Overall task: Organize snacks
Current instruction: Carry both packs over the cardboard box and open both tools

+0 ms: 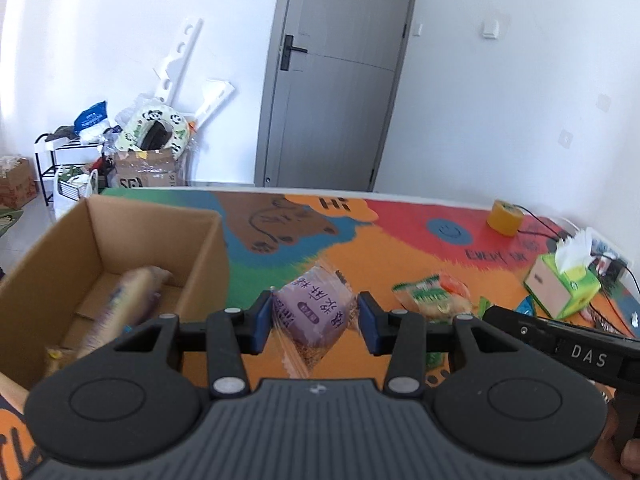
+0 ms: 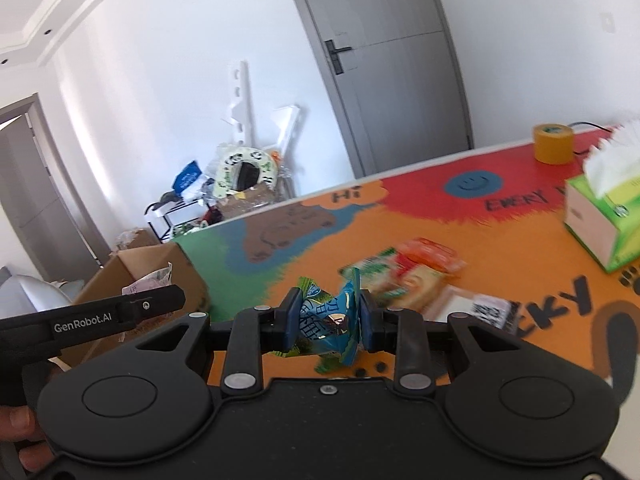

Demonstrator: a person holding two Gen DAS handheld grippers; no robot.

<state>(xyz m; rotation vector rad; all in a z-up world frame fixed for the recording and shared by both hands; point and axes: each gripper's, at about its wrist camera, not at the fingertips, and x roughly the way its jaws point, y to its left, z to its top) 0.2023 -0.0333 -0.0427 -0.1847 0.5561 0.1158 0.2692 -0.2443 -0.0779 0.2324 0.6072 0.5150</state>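
Snacks are held in both grippers above a colourful painted table [image 1: 400, 240]. Left gripper [image 1: 316, 320] has its 2 blue pads part-way apart, clamped on a purple snack packet [image 1: 314, 310] in clear wrap with printed characters, lifted clear of the tabletop. Just to its left sits an open cardboard box [image 1: 200, 256] on the table's edge, and inside it lies a long wrapped snack [image 1: 128, 300], blurred. Right gripper [image 2: 329, 314] has its pads drawn narrow, pinching a crumpled blue-and-green packet [image 2: 328, 320] between them, also raised off the table. Beyond that gripper, more snack packets [image 2: 404, 276] in green and orange wrappers lie loose on the orange part of the table, close together, with a flat white packet bearing a QR code [image 2: 476, 310] beside them. A green tissue box [image 2: 604, 220] stands farther right, and a roll of yellow tape [image 2: 552, 142] sits near the far edge. In the left wrist view the other gripper's black body shows at the lower right; in the right wrist view the box appears at the left. A grey door [image 1: 336, 76] stands shut in the wall behind.
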